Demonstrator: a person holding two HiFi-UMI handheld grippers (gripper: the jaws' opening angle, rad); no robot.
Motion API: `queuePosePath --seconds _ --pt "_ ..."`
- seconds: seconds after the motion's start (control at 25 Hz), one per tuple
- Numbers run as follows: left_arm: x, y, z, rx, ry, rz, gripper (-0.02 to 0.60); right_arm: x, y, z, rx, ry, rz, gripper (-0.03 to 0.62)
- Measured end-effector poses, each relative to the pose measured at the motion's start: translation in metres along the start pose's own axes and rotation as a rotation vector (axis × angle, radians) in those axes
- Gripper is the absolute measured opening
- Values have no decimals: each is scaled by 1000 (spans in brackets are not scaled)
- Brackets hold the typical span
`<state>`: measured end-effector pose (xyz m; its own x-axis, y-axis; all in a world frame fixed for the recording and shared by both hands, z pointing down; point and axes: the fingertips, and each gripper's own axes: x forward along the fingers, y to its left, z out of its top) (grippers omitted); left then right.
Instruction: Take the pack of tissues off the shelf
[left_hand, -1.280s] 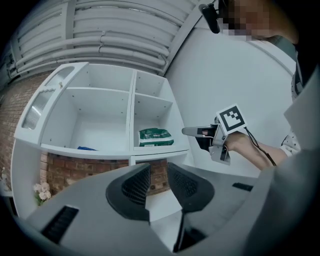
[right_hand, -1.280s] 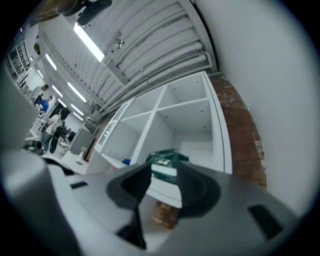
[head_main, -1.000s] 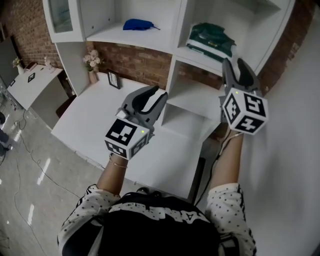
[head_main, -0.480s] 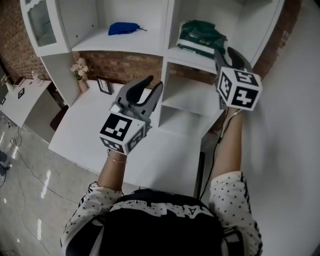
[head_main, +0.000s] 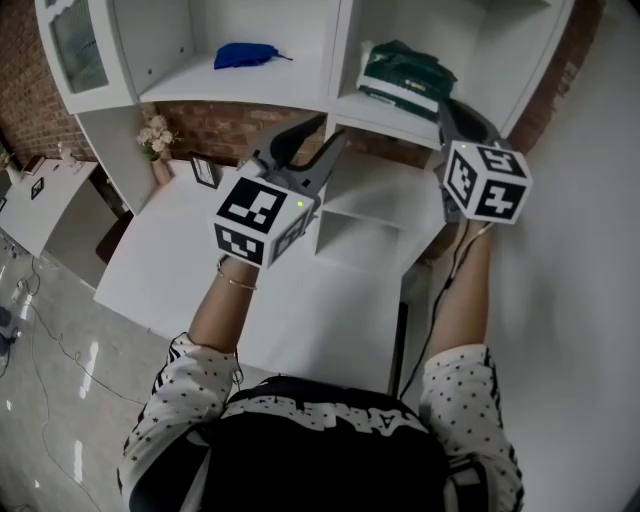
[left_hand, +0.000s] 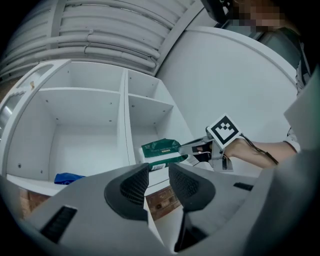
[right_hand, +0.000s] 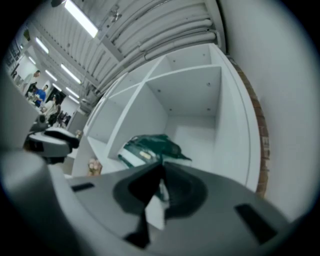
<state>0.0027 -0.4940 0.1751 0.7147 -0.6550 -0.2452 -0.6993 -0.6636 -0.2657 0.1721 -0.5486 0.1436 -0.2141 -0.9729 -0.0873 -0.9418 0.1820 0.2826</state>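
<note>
Now the right gripper (head_main: 452, 108) is clamping shut on the pack of tissues (head_main: 405, 70), readying its removal. The left gripper (head_main: 322, 135) is opening slightly, empty.

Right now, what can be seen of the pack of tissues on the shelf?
The pack of tissues is a dark green, soft film-wrapped block with a white band along its lower edge and pale print on top. It lies flat in the upper right shelf compartment, near the front edge. The right hand-held gripper has just been closing its jaws and pinches the pack's near end between them; nothing else touches it.
</note>
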Motion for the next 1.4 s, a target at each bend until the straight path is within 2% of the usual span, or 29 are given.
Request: queuePosePath --seconds 0.16,0.44,0.64,0.8,1.12,1.4 --pt "22 3 8 6 20 -2 169 -12 -4 0 4 -13 25 41" --pt "63 8 7 -51 62 -30 218 -30 -9 -1 7 -41 76 40" --pt "86 6 3 -60 91 -54 227 -40 -8 1 17 -61 117 40" --pt "97 6 -2 -88 106 -78 227 -43 -6 2 27 -64 148 40" --pt "110 -4 2 -107 84 -127 227 -47 -4 1 26 -64 179 38" --pt "107 -22 6 -88 83 -106 147 -66 -11 -4 33 -74 149 38"
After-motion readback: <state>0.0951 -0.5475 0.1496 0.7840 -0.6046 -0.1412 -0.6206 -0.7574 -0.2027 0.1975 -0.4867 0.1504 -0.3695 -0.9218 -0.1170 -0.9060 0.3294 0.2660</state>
